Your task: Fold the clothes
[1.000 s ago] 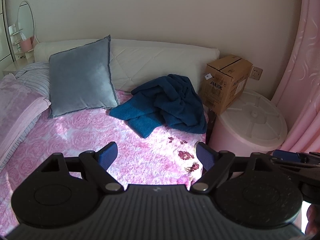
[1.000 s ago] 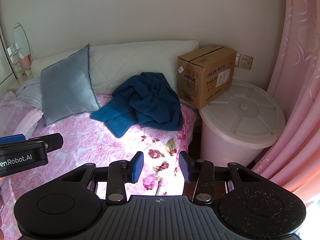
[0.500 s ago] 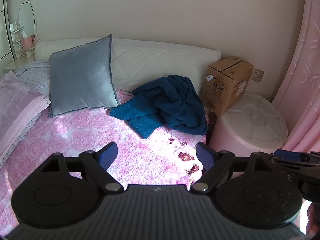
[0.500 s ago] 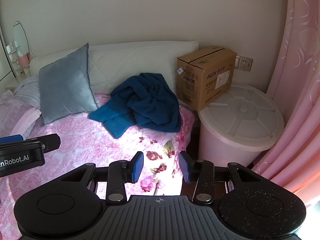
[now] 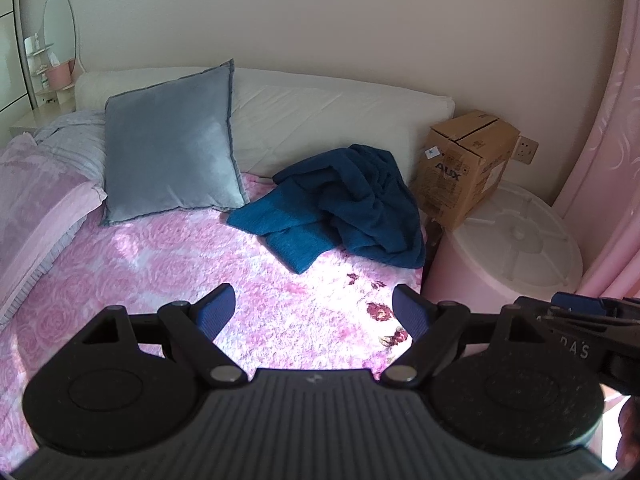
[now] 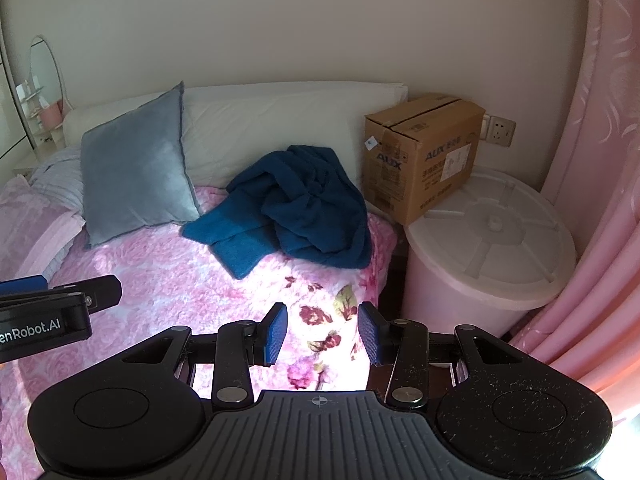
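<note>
A crumpled dark blue garment [image 5: 344, 204] lies on the pink floral bedspread [image 5: 160, 264] near the bed's right edge, against the white headboard cushion; it also shows in the right wrist view [image 6: 296, 208]. My left gripper [image 5: 314, 314] is open and empty, held above the bedspread well short of the garment. My right gripper [image 6: 322, 334] is open and empty, above the bed's right front edge. Each gripper shows at the edge of the other's view.
A grey-blue pillow [image 5: 172, 164] leans on the white headboard cushion [image 5: 328, 120]. A cardboard box [image 6: 424, 156] sits on a pink round bin with a white lid [image 6: 488, 232] right of the bed. Pink curtain [image 6: 600, 160] at far right. Folded pink blanket [image 5: 36, 200] at left.
Both views have shifted slightly; the grippers have drifted a little relative to the bed. Both jaws stay open and the garment has not moved.
</note>
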